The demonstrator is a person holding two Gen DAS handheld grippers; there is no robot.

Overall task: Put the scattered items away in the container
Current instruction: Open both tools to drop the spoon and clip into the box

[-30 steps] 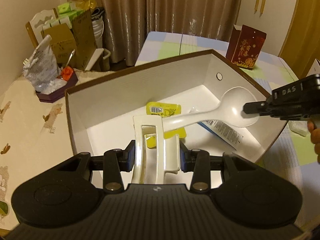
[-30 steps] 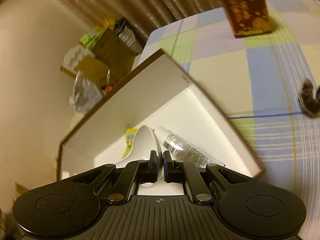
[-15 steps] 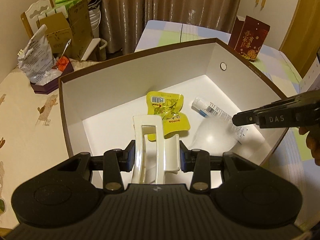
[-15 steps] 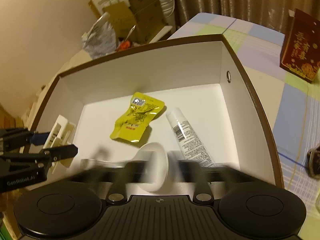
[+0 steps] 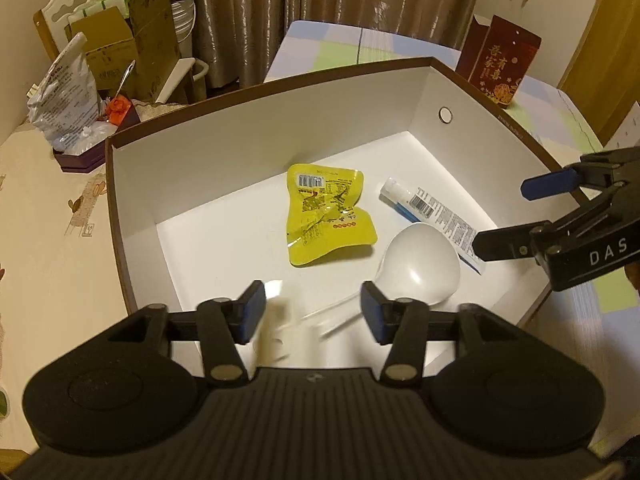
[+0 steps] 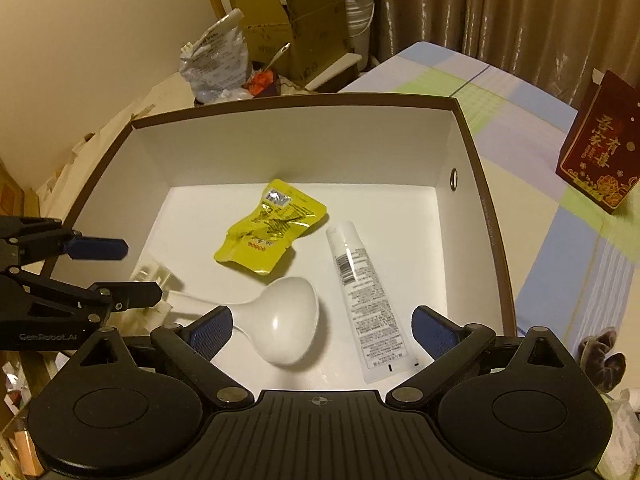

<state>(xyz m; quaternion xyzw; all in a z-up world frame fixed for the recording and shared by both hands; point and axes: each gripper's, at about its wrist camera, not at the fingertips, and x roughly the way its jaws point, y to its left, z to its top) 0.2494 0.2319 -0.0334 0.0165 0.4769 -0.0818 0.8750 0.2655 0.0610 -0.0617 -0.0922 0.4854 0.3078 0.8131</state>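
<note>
Now the left claw (image 5: 313,313), its jaws just spreading, drops the blurred cream hair clip (image 5: 276,332) at six o'clock inside the box (image 5: 256,128); the right claw (image 6: 322,330) gapes empty over the spoon (image 6: 288,320).

Between my right tongs (image 6: 322,330) lies the spoon (image 6: 286,326), smooth glossy white plastic. Beside it, the tube (image 6: 362,300) looks soft and satiny. Beyond both, the yellow pouch (image 6: 270,236) is crinkled shiny foil. The box (image 6: 280,148) is matt white card inside. My tongs are matt black plastic.
</note>
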